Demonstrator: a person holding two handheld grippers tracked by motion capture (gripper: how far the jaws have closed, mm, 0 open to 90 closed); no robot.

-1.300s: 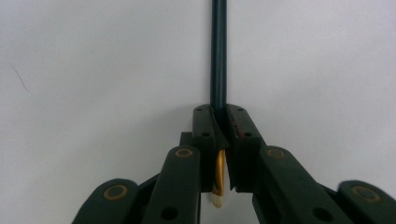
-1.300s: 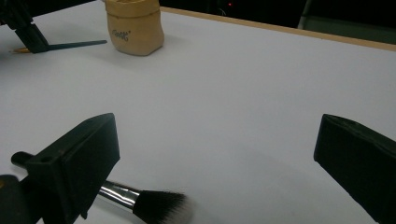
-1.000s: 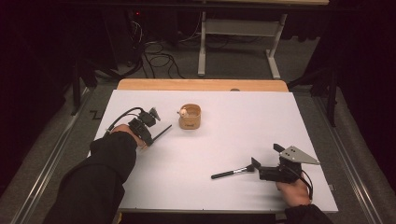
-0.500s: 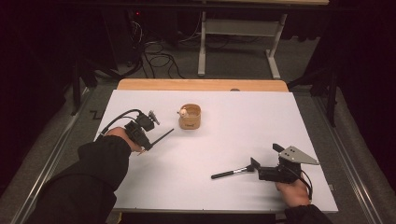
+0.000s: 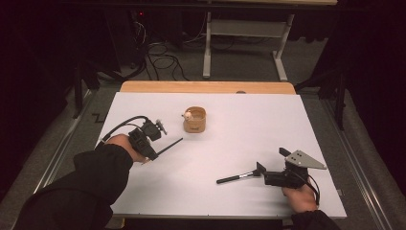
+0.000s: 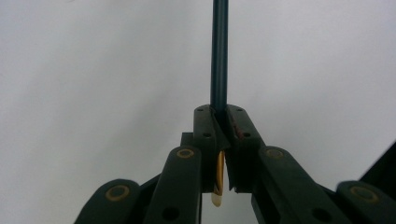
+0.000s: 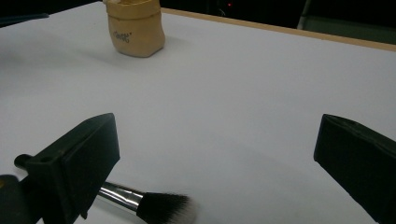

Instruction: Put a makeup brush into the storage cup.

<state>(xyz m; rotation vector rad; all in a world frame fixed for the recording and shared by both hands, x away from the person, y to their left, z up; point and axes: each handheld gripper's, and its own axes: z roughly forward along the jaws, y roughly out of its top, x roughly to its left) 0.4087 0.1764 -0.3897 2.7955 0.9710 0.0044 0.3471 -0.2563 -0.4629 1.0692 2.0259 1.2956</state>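
**Brushes bound for the pot**

White worktop (image 5: 230,143), dark room beyond. At its near right corner the right gripper (image 5: 268,175) rests, jaws spread wide and empty, around the black makeup brush with a silver ferrule (image 7: 140,200); close squarely on the handle, not the bristles. Near the left edge, the left gripper (image 5: 155,146) is clamped tight on a thin dark stick-like handle (image 6: 219,51); its tip is cut off. Farther on, mid-table, the small tan fabric pot (image 5: 195,120) stands upright; its contents are unclear.
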